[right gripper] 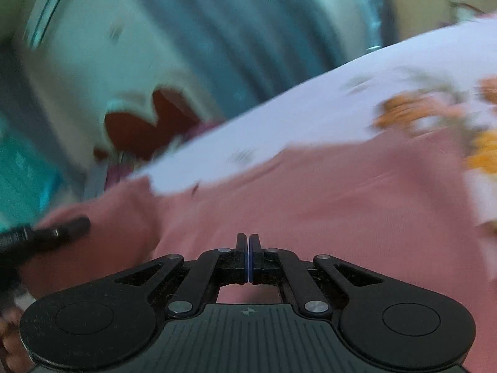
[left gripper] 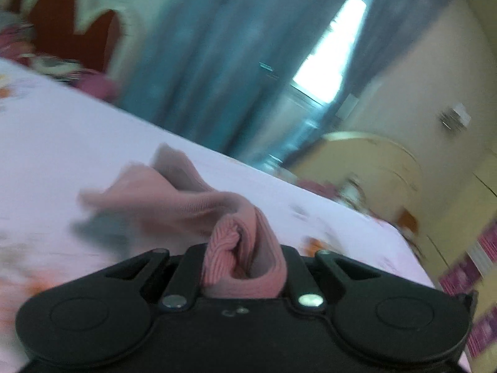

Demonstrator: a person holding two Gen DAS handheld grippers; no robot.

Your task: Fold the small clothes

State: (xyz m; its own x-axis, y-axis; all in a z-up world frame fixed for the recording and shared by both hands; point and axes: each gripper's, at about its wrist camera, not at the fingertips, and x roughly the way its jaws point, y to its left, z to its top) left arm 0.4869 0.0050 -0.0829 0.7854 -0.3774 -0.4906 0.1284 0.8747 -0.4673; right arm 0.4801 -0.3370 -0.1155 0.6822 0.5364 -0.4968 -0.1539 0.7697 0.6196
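A pink garment point(left gripper: 174, 195) is seen bunched on a floral bedsheet point(left gripper: 62, 130), one ribbed edge clenched in the left gripper point(left gripper: 245, 261) at 6 o'clock and lifted. In the right view the garment point(right gripper: 310, 192) is spread from 9 to 3 o'clock; the right gripper point(right gripper: 249, 258) is clenched with nothing held. Folding is judged barely begun; no neat fold is visible.

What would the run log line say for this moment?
left claw: shut on pink garment | right claw: shut, empty | surface: floral bedsheet
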